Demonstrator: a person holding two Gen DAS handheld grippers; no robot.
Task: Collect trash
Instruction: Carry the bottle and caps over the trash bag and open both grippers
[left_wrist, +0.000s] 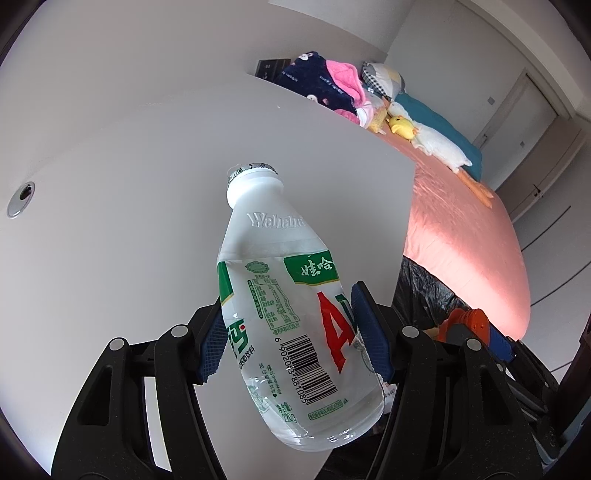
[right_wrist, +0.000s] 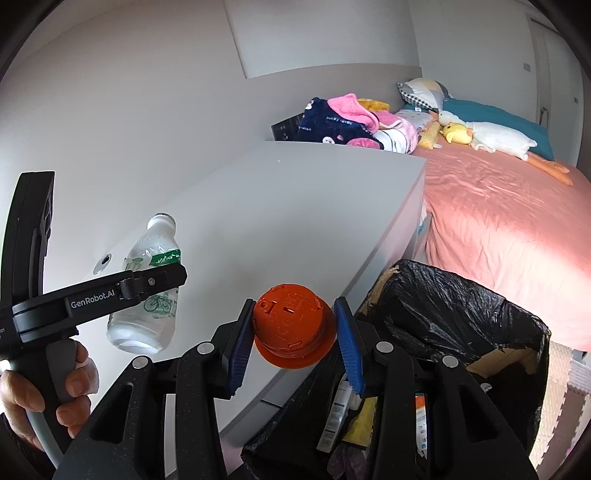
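My left gripper (left_wrist: 291, 332) is shut on an empty clear plastic Wahaha bottle (left_wrist: 291, 314) with a green, red and white label, held tilted above the white table (left_wrist: 147, 184). The bottle also shows in the right wrist view (right_wrist: 147, 295), held by the left gripper (right_wrist: 155, 280). My right gripper (right_wrist: 293, 339) is shut on an orange plastic lid (right_wrist: 291, 328), held at the table's edge, just left of a cardboard bin lined with a black bag (right_wrist: 461, 314). The bin holds several pieces of trash (right_wrist: 343, 413).
A bed with a pink sheet (right_wrist: 498, 221) stands to the right, with pillows, plush toys (right_wrist: 491, 136) and a heap of clothes (right_wrist: 343, 122) at its head. A round metal grommet (left_wrist: 20, 199) sits in the tabletop. White walls lie behind.
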